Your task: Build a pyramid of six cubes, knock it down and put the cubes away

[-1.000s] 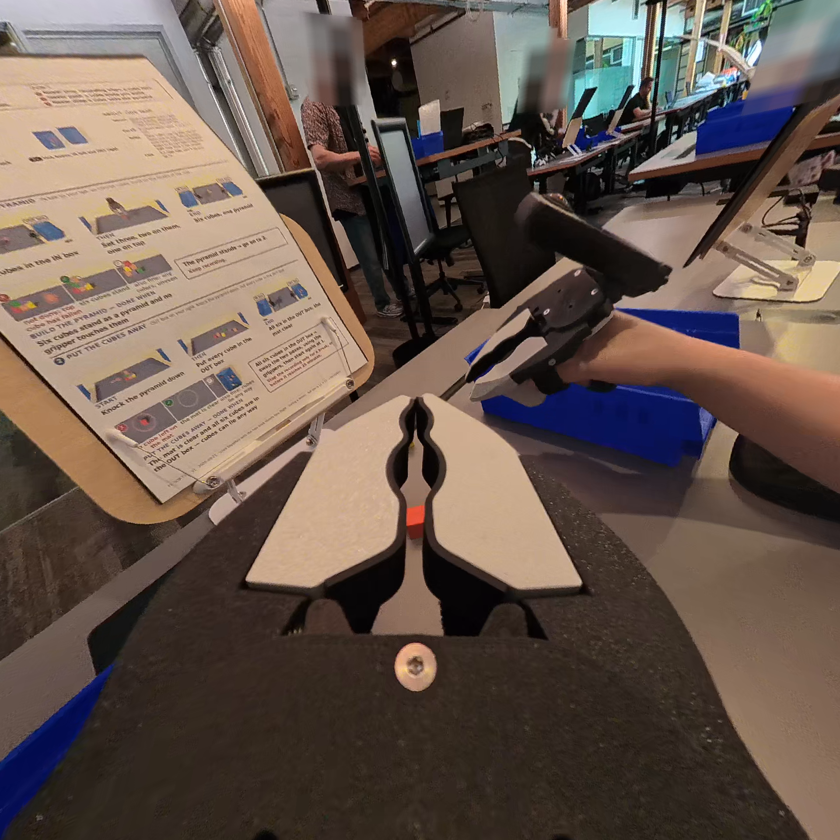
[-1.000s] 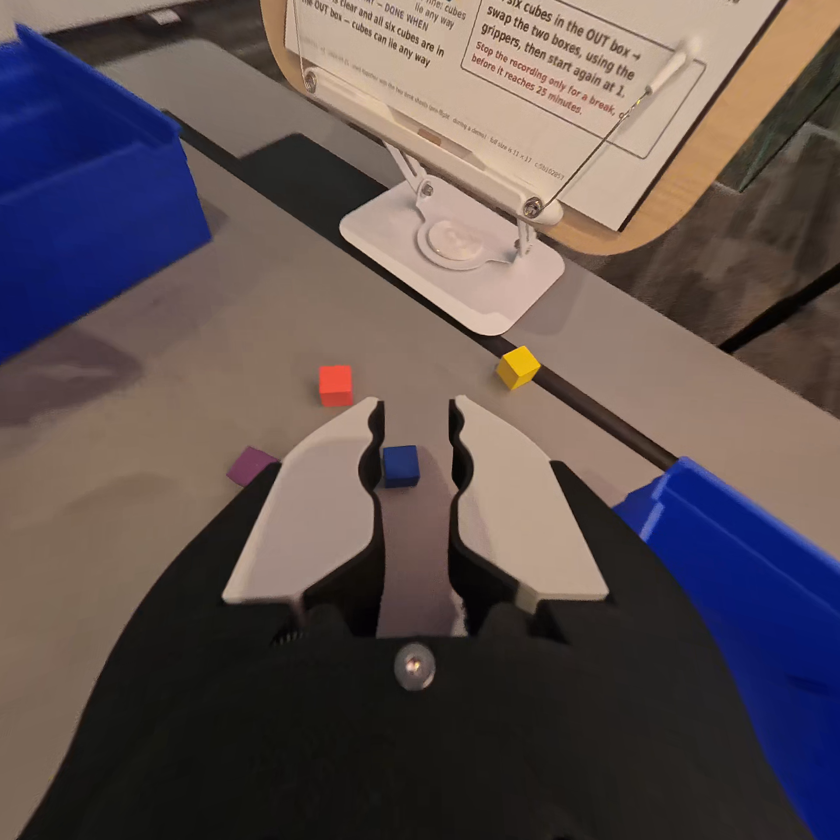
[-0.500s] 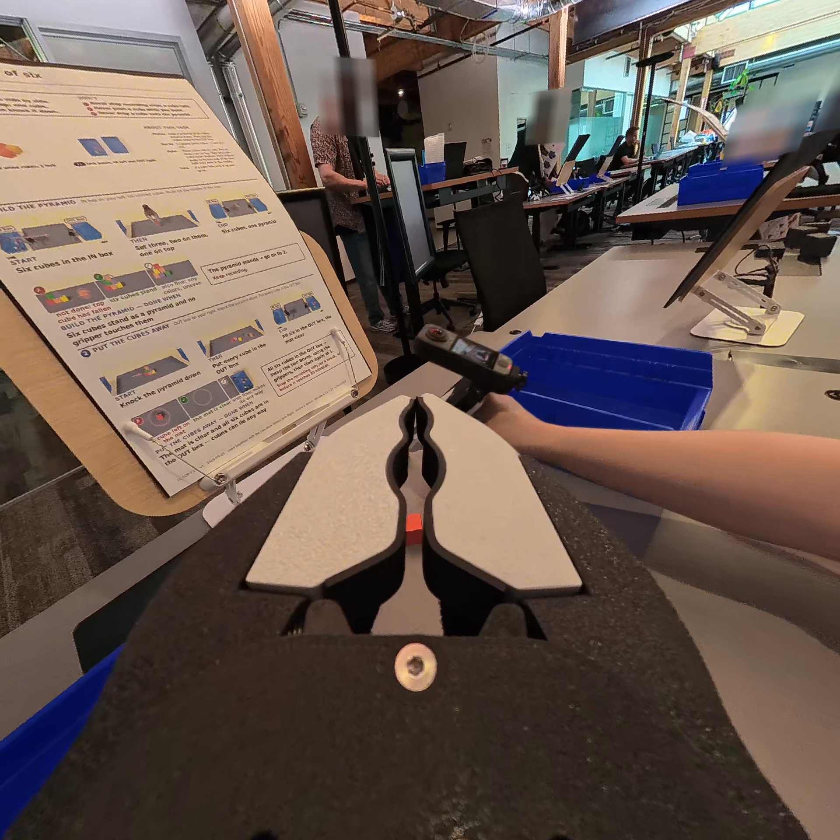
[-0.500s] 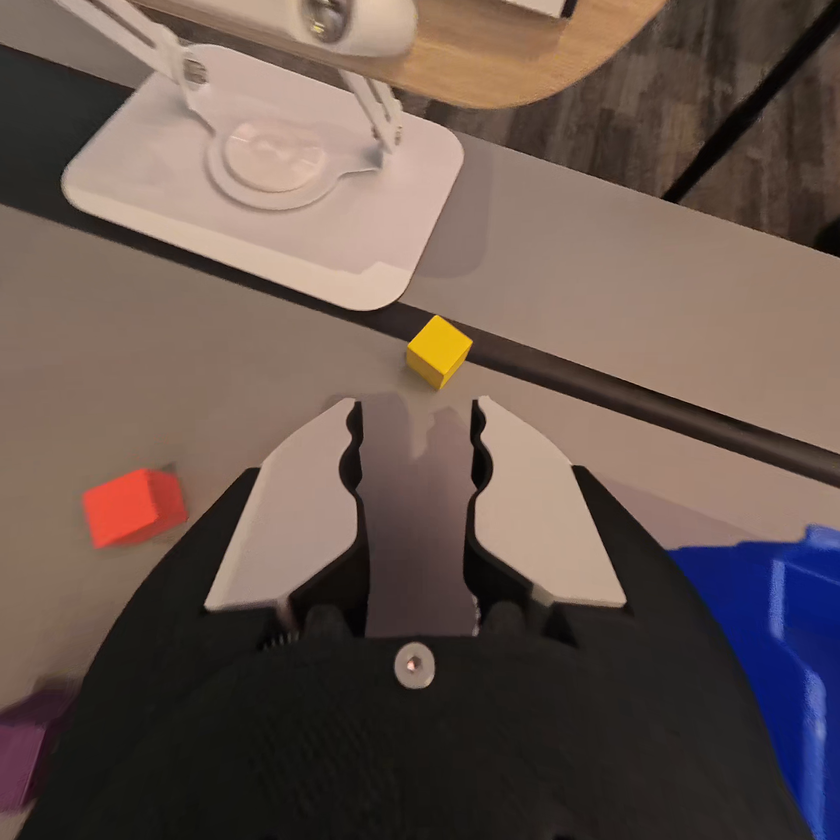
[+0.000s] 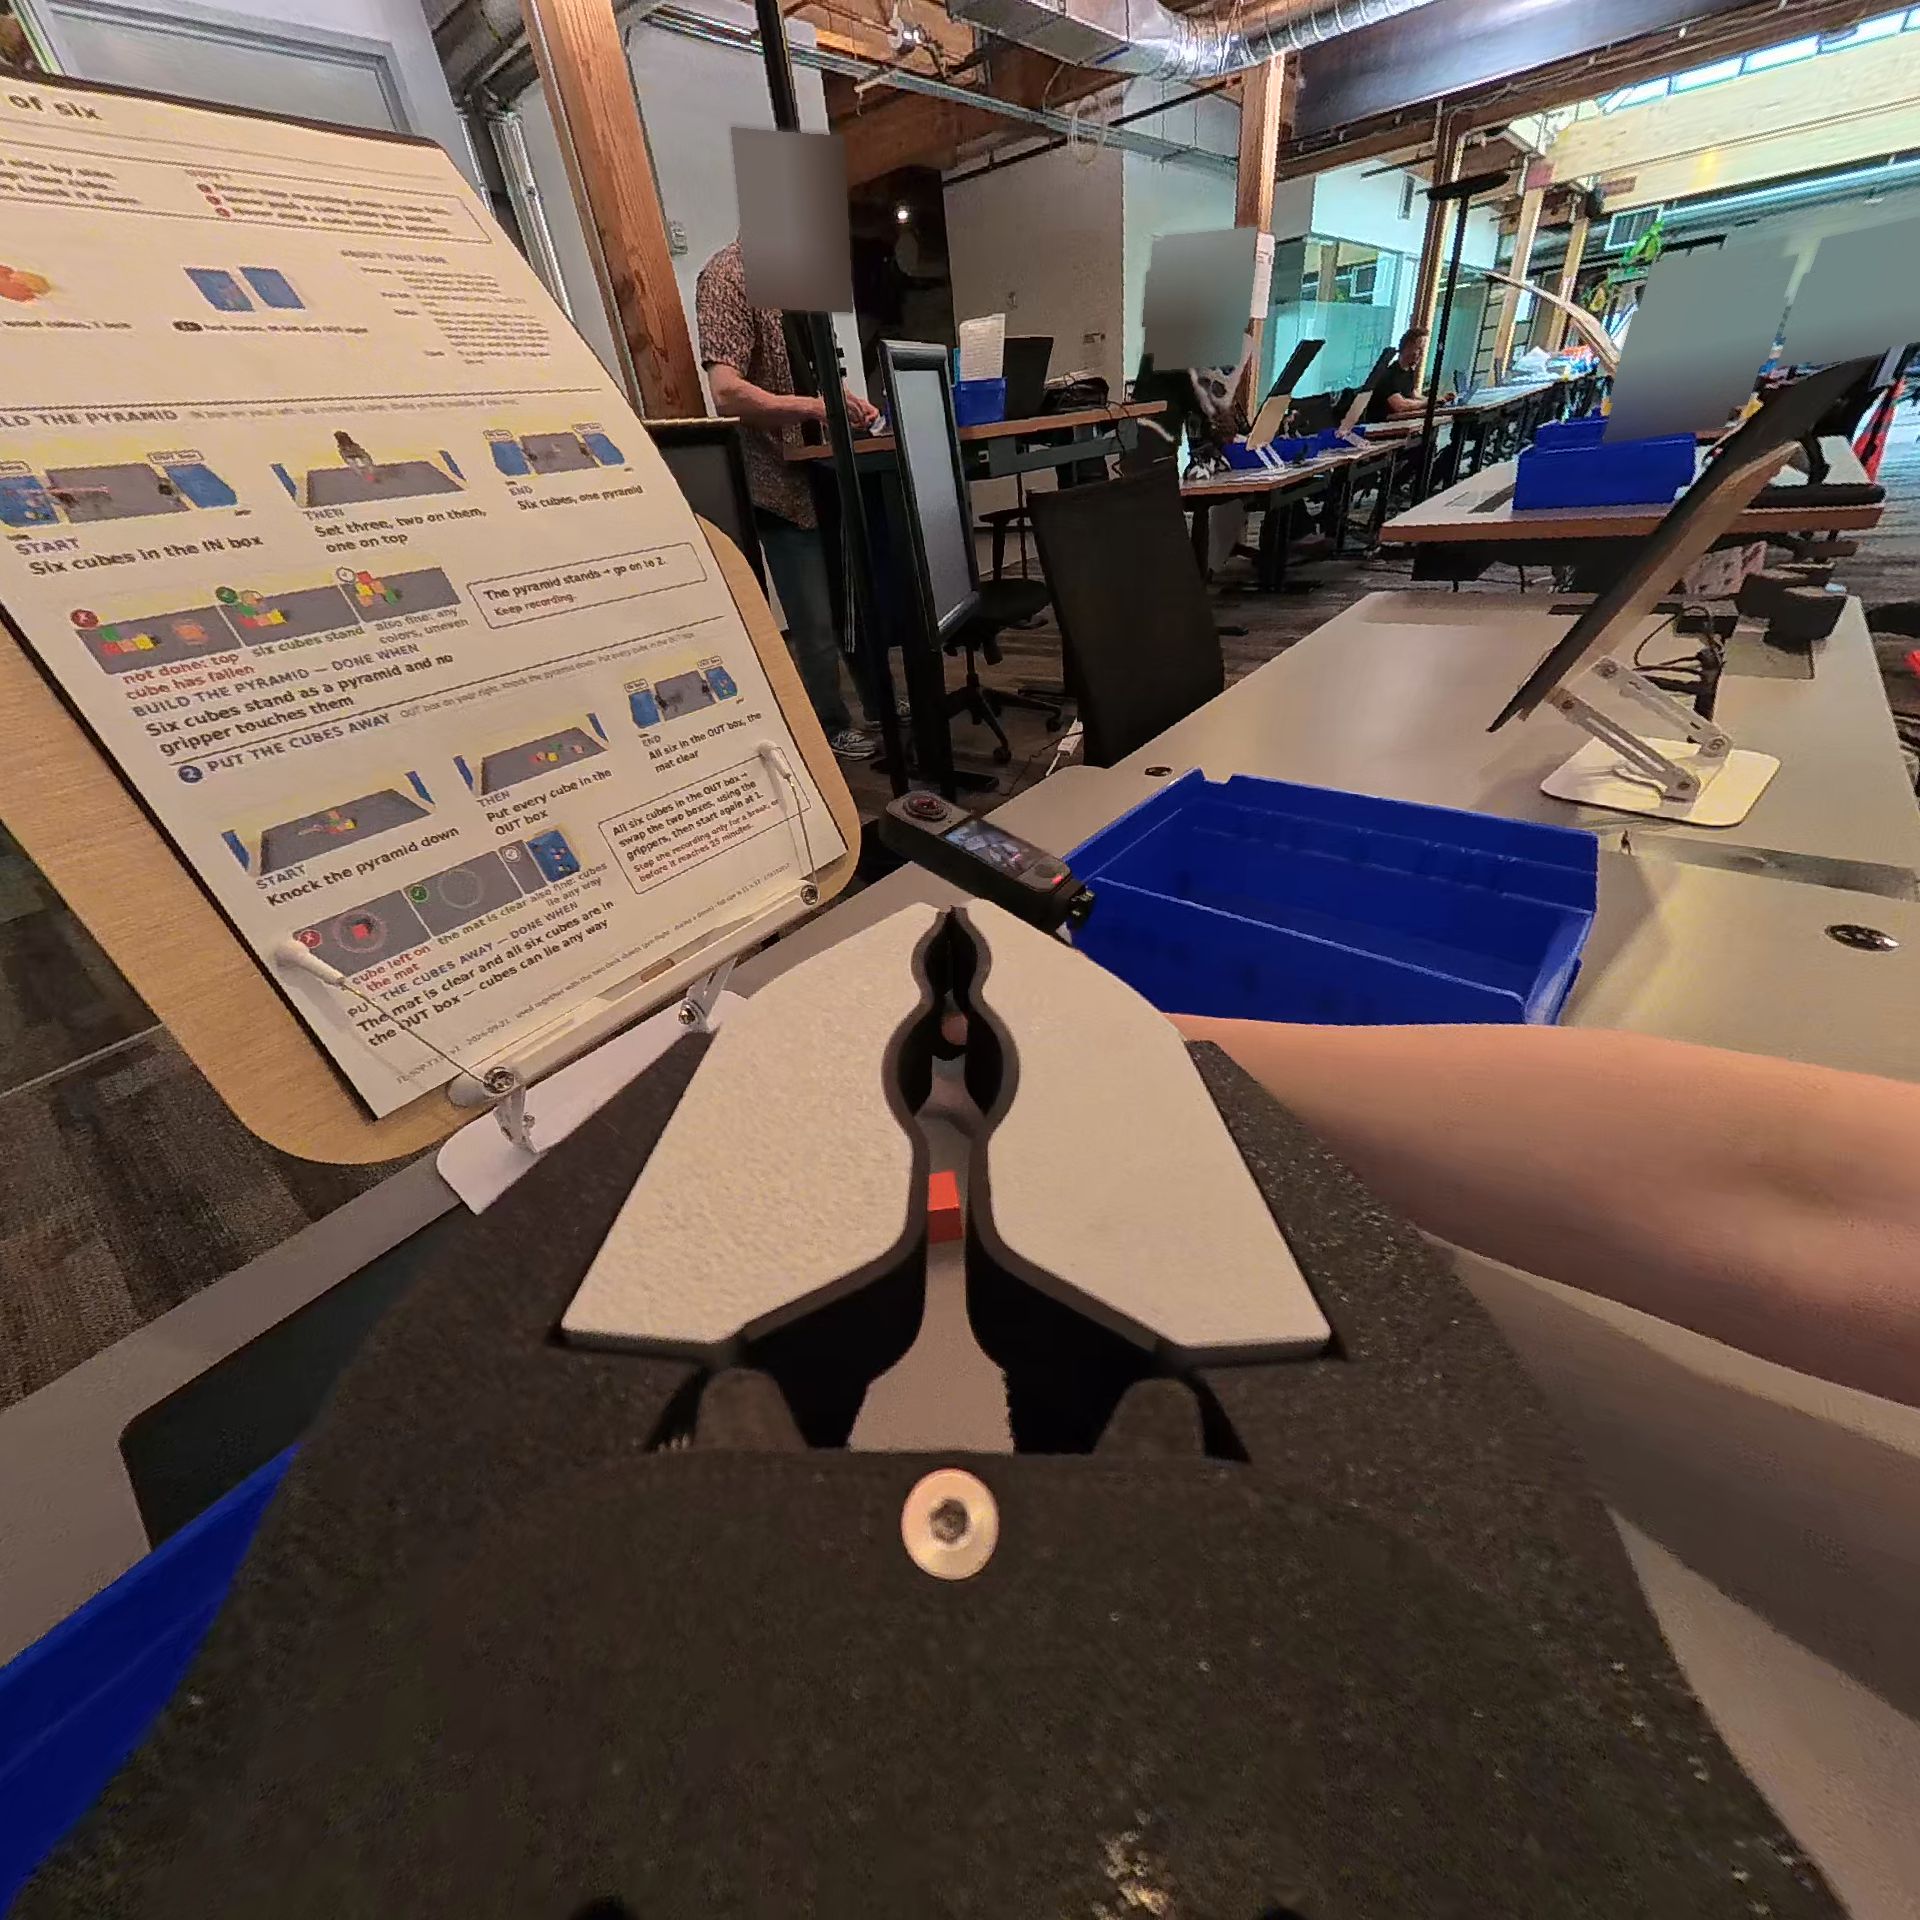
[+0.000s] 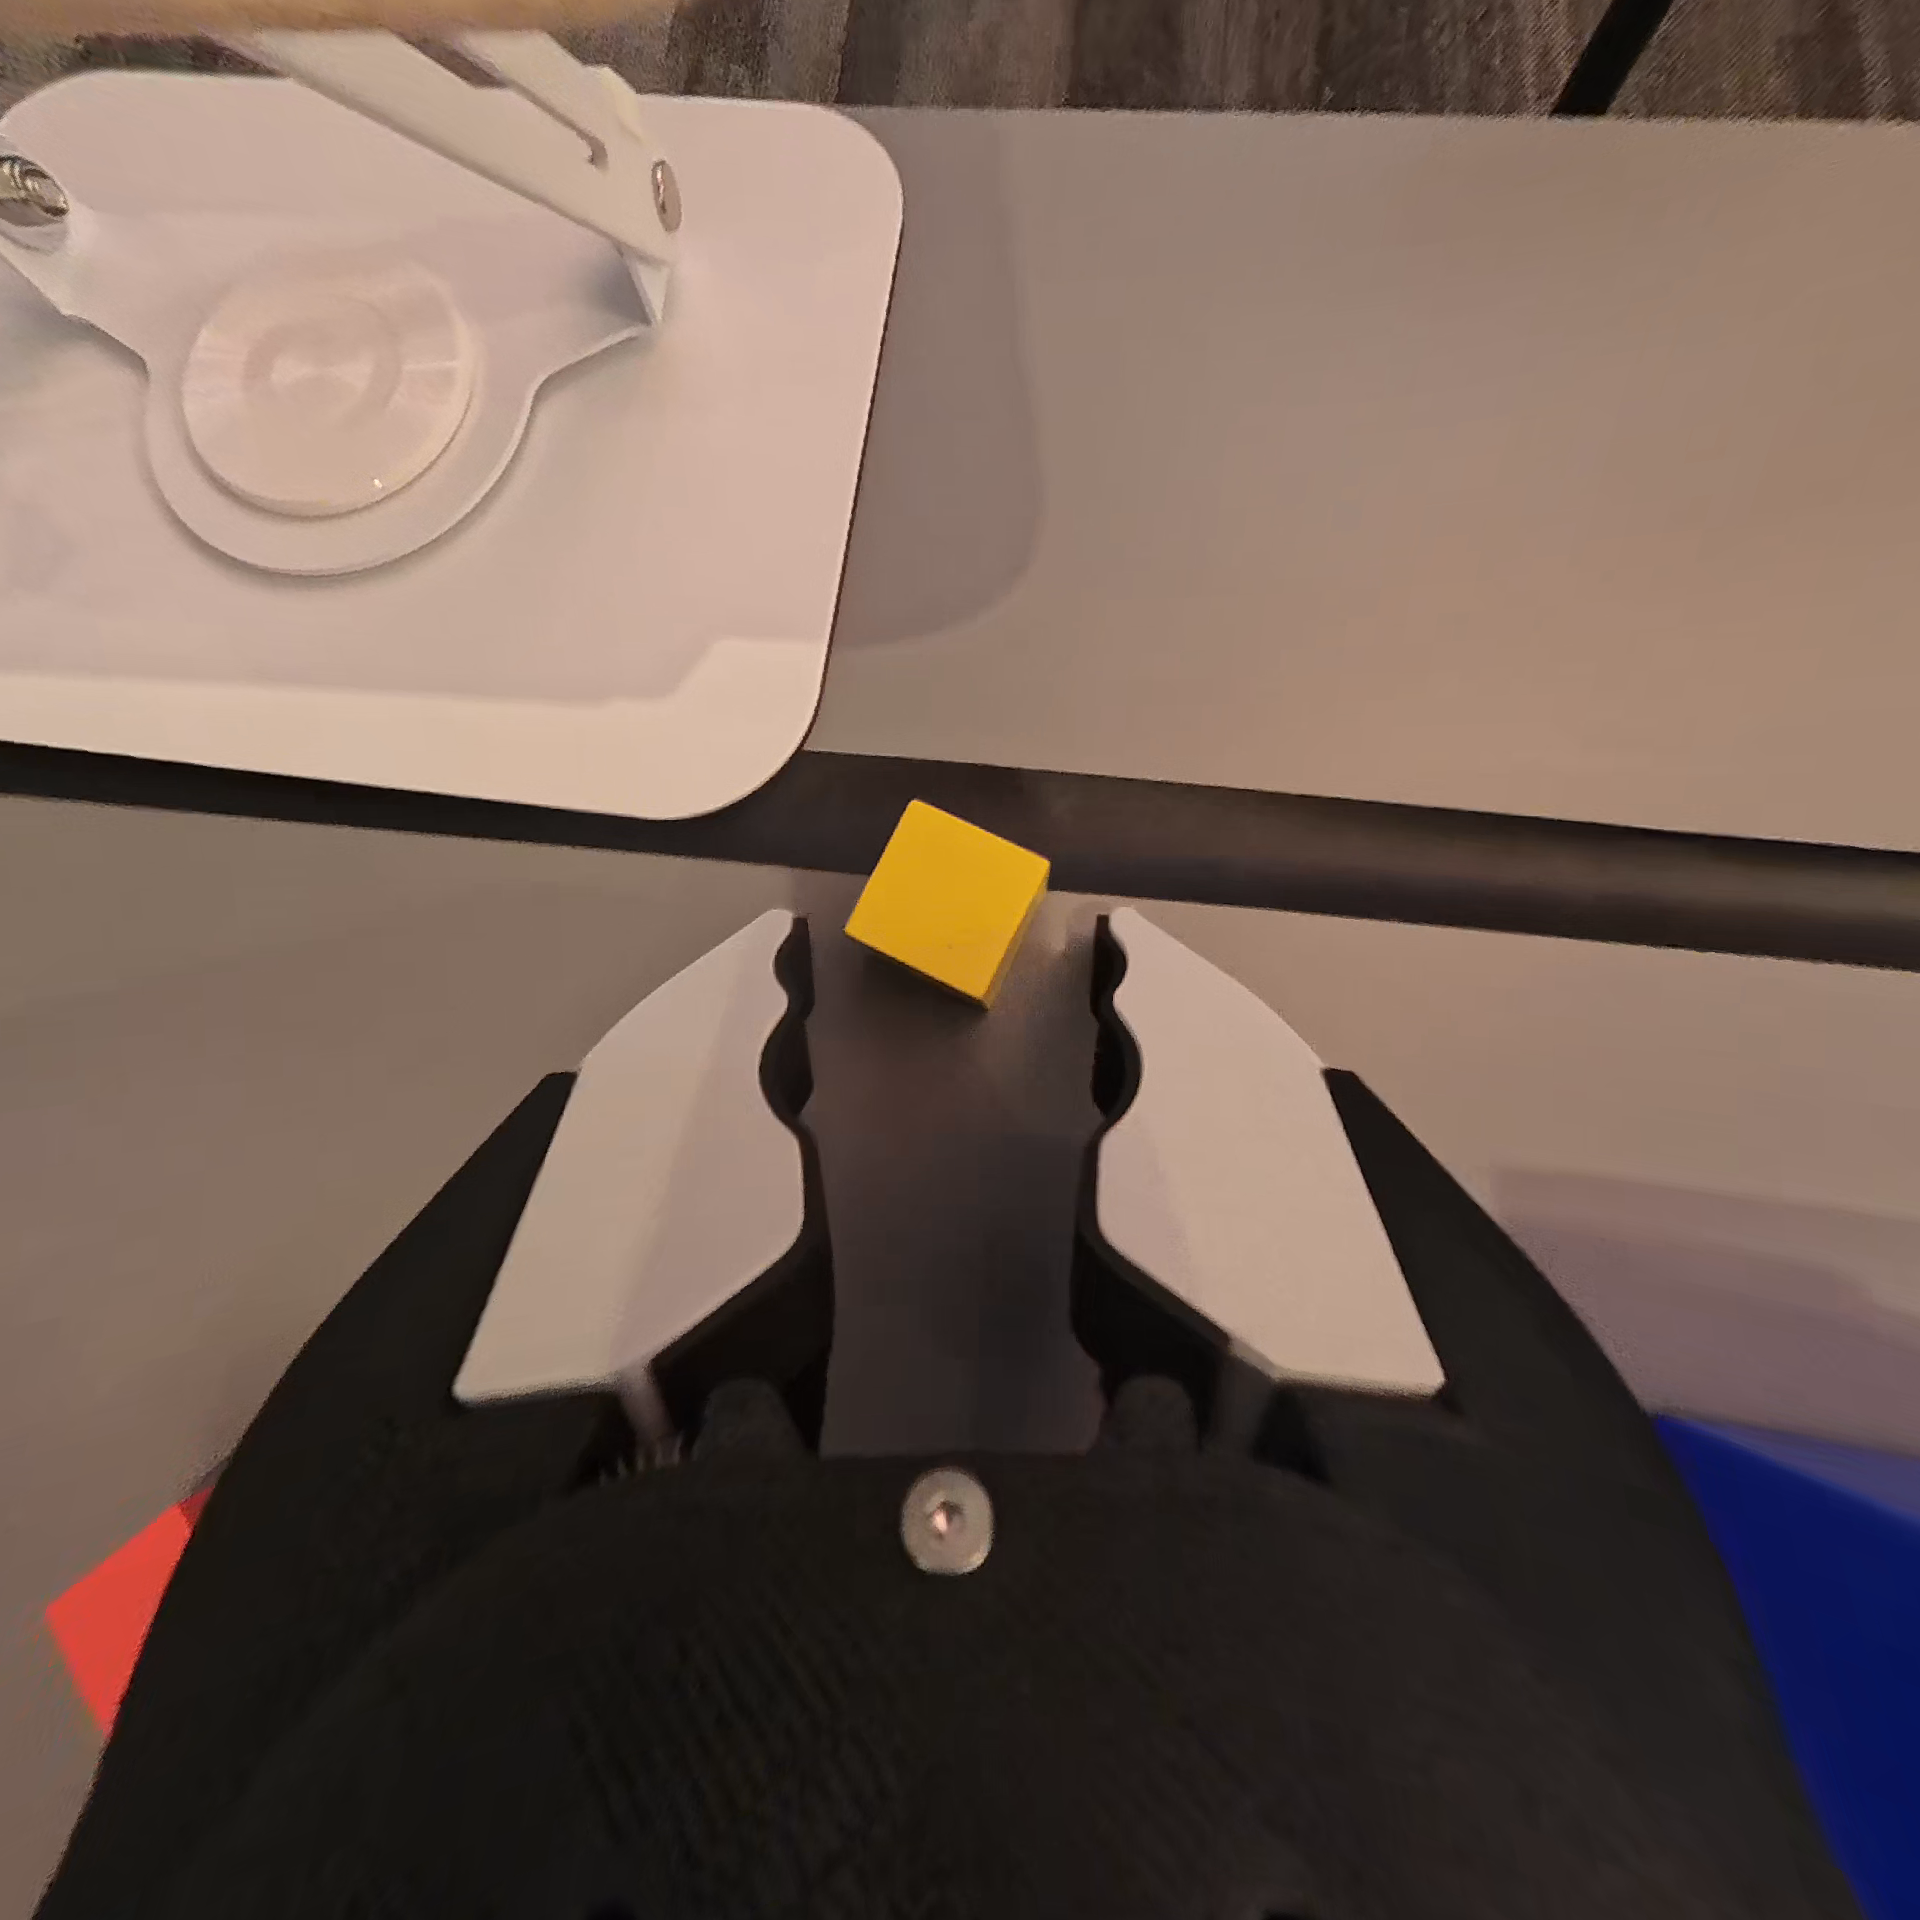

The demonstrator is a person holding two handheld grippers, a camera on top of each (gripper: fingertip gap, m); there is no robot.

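My right gripper [image 6: 948, 923] is open and low over the grey mat [image 6: 312, 1039]. A yellow cube [image 6: 945, 899] lies at the mat's far edge, just ahead of the fingertips and partly between them, touching neither. A red cube [image 6: 114, 1621] shows at the lower left, partly hidden by the gripper body. My left gripper [image 5: 951, 920] is shut and empty, held above the mat. The red cube [image 5: 943, 1205] shows on the mat through the gap between its fingers. The forearm [image 5: 1558, 1164] holding the right gripper crosses behind it.
An instruction board [image 5: 364, 623] on a white stand [image 6: 416, 468] stands beyond the mat's far edge. A blue box [image 5: 1330, 914] sits on the far side, another blue box [image 6: 1818, 1662] at the right gripper's lower right. Desks, chairs and people fill the room behind. Spacing between my two grippers at the tips: around 45 centimetres.
My right gripper has moved forward past the blue and red cubes to the yellow cube and opened wider. My left gripper has stayed shut and tilted up slightly.
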